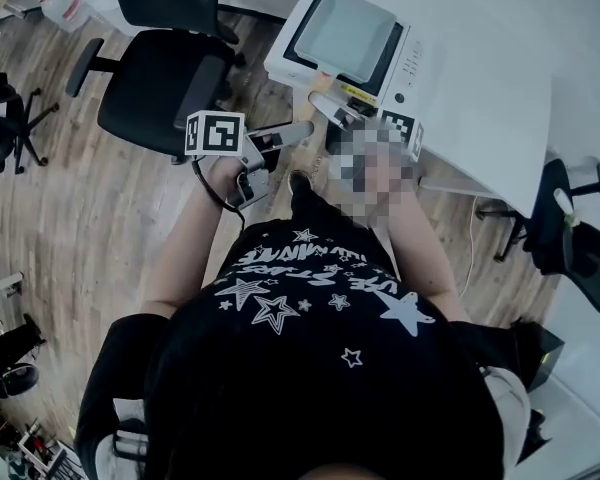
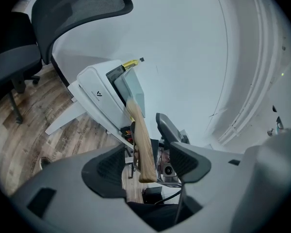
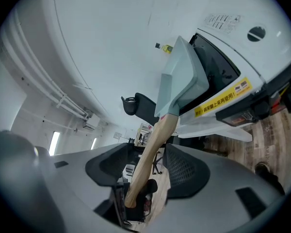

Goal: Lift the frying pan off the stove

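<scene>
Frying pan (image 1: pixel 345 30), pale and square, sits on the white stove (image 1: pixel 405 68), which stands near the corner of the white tabletop (image 1: pixel 500 78). Its wooden handle (image 2: pixel 139 135) sticks out past the stove's edge toward the person (image 1: pixel 320 368).

Both grippers are held side by side at that handle. In the left gripper view, the left gripper (image 2: pixel 146 152) has its fingers (image 2: pixel 105 168) released and spread. The end of the handle lies in the gap, nearer the left pad, with space showing on each side and no pad pressing it. In the right gripper view, the right gripper (image 3: pixel 146 152) also has its fingers (image 3: pixel 184 171) wide apart. The handle runs slantwise between them, free of both pads.

From the head view, the left gripper's marker cube (image 1: pixel 215 133) shows just before the stove's near edge. The right gripper is mostly hidden there. A black office chair (image 1: pixel 165 83) stands on the wood floor (image 1: pixel 70 238) left of the tabletop.
</scene>
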Demonstrator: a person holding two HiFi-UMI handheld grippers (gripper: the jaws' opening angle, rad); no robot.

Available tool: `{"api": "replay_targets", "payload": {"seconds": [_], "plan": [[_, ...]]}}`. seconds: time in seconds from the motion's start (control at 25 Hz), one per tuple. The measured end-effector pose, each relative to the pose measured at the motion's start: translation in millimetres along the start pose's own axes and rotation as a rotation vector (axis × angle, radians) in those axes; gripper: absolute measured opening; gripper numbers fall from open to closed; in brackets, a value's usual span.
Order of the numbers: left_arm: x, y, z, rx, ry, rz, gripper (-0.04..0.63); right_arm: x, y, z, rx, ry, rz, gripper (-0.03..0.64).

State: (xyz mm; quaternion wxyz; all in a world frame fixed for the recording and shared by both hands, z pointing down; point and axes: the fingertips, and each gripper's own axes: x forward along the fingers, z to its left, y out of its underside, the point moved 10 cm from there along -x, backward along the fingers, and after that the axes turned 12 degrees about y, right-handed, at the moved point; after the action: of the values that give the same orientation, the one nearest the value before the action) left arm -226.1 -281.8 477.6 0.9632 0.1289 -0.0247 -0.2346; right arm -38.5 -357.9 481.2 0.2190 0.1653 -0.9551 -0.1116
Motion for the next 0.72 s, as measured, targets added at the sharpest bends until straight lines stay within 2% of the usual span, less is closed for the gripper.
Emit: {"api": "replay_targets", "payload": {"seconds": [0.28,0.4,0.48,0.72], "plan": [[6,0,8,-0.013,-0.016,0.024,0.261,9,-3,-10,0.029,0.000,0.010,0.241],[5,-2,7,-0.002,-0.024,0.020,0.165,13,-2,-12,0.043,-0.003,0.015,0.241],[6,-2,6,0.000,-0.022,0.021,0.130,14,-2,-13,0.043,-0.009,0.012,0.241],[9,-1,5,0.001,-0.016,0.046,0.127,17,-4,-14,0.025,-0.014,0.002,0.190]]}}
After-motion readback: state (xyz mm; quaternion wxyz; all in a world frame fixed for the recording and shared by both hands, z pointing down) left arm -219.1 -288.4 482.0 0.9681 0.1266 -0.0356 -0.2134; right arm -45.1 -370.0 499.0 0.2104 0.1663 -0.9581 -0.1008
